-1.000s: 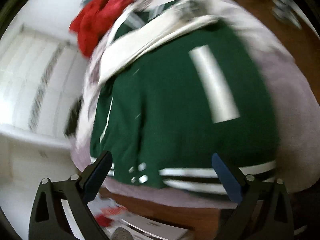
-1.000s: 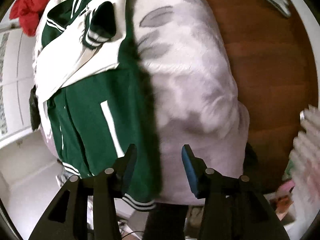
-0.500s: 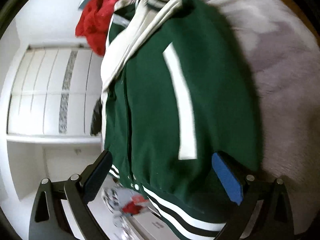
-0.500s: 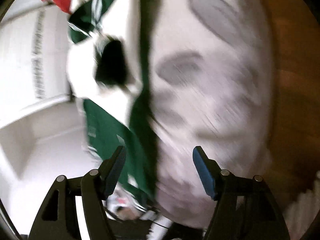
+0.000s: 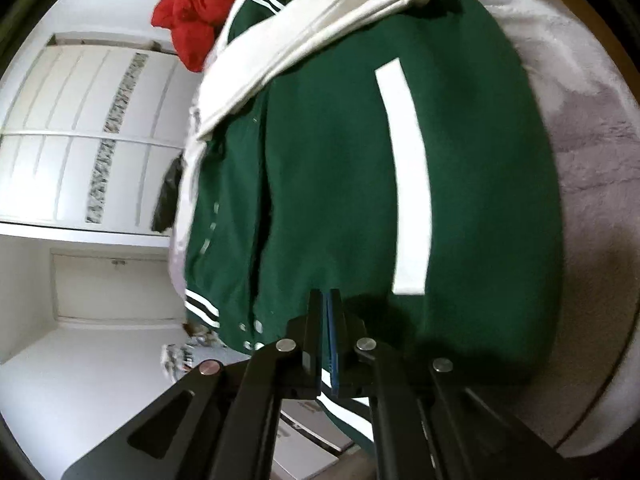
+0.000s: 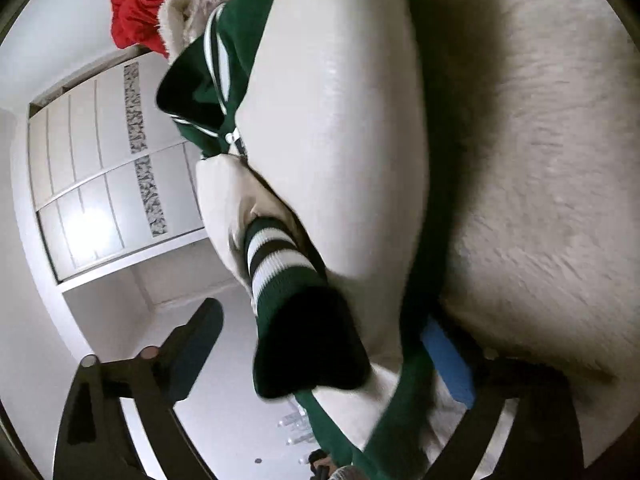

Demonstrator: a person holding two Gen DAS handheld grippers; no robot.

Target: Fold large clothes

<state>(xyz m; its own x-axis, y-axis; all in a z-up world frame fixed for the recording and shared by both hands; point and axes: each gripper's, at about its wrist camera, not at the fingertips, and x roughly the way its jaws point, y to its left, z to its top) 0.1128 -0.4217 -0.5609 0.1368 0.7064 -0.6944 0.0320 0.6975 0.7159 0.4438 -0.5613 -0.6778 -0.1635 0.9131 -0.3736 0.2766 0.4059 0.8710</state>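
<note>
Jaws of left gripper pinch the jacket hem.

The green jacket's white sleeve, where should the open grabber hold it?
Probably by the striped cuff of the white sleeve. The cuff is thick ribbed knit, sticks out toward the right gripper, and already lies between its open jaws, which have just been opening. Come in along the sleeve from the cuff end. The left gripper is shut on the green jacket at its hem.
</note>
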